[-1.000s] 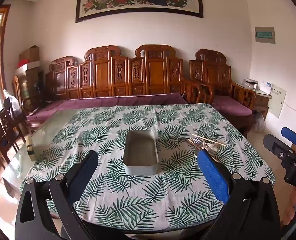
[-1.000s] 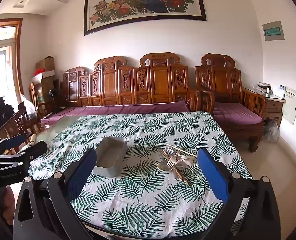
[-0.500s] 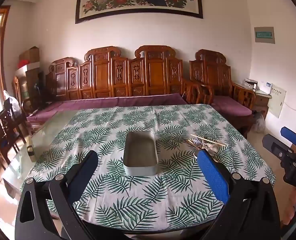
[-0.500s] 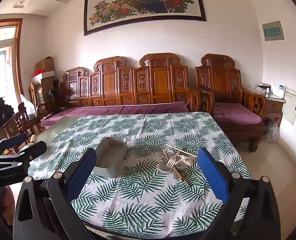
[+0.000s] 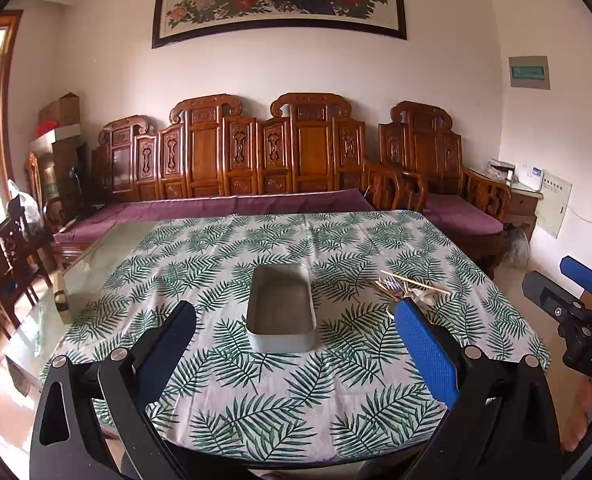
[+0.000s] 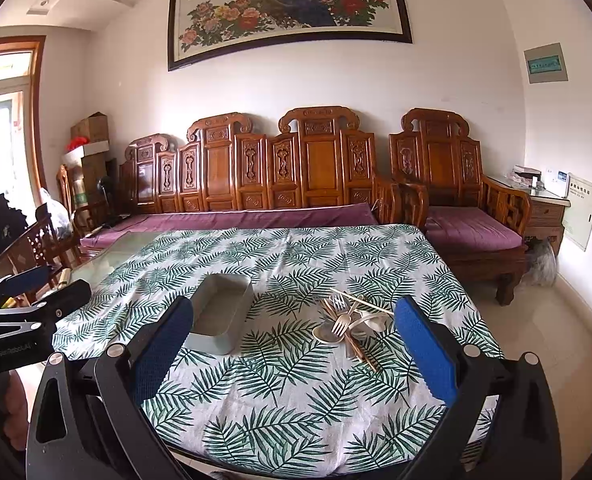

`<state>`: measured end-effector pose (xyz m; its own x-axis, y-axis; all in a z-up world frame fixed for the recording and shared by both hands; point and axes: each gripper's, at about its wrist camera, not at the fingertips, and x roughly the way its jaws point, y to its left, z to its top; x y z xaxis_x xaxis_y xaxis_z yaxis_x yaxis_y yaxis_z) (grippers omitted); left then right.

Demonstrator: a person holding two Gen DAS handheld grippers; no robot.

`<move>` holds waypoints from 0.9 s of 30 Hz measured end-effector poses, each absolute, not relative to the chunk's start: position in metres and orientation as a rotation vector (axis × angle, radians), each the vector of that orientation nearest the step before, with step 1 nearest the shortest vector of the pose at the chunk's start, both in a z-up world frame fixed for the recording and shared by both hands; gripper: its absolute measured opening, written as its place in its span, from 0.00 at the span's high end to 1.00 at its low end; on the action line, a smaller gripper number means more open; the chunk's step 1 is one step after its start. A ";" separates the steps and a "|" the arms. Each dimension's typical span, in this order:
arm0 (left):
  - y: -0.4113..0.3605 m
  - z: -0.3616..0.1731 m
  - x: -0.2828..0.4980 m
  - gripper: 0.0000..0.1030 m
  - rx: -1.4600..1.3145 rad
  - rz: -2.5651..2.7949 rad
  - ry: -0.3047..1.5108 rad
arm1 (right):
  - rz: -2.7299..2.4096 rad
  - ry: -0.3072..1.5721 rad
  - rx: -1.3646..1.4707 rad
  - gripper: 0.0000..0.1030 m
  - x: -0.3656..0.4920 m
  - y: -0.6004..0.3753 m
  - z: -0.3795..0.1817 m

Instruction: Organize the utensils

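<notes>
The utensils lie in a loose heap on the leaf-print cloth, right of the tin and apart from it. In the right wrist view a fork points its tines toward the near edge, its handle running away and to the right; a second fork's tines point toward the far side. Chopsticks cross the top of the heap, long axis running left to right; another brown pair runs from far left to near right. Pale spoons lie under the forks.

The tin is a rounded rectangular metal box, long axis running away from the cameras, and nothing shows inside it.

The left gripper hovers before the tin, fingers wide apart, holding nothing. The right gripper hovers before the heap, fingers likewise spread and holding nothing.
</notes>
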<state>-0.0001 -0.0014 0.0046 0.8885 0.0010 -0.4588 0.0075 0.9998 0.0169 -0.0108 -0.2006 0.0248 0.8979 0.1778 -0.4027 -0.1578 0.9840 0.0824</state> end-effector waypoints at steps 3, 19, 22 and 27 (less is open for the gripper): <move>0.000 0.004 -0.004 0.06 0.019 -0.003 0.475 | 0.174 0.422 0.050 0.02 -0.009 -0.200 0.022; 0.000 0.012 -0.005 0.06 0.015 -0.006 0.463 | 0.176 0.422 0.052 0.02 -0.011 -0.201 0.022; 0.000 0.012 -0.005 0.06 0.016 -0.006 0.462 | 0.176 0.423 0.052 0.02 -0.011 -0.201 0.022; 0.000 0.010 -0.005 0.06 0.016 -0.005 0.462 | 0.176 0.423 0.053 0.02 -0.012 -0.201 0.022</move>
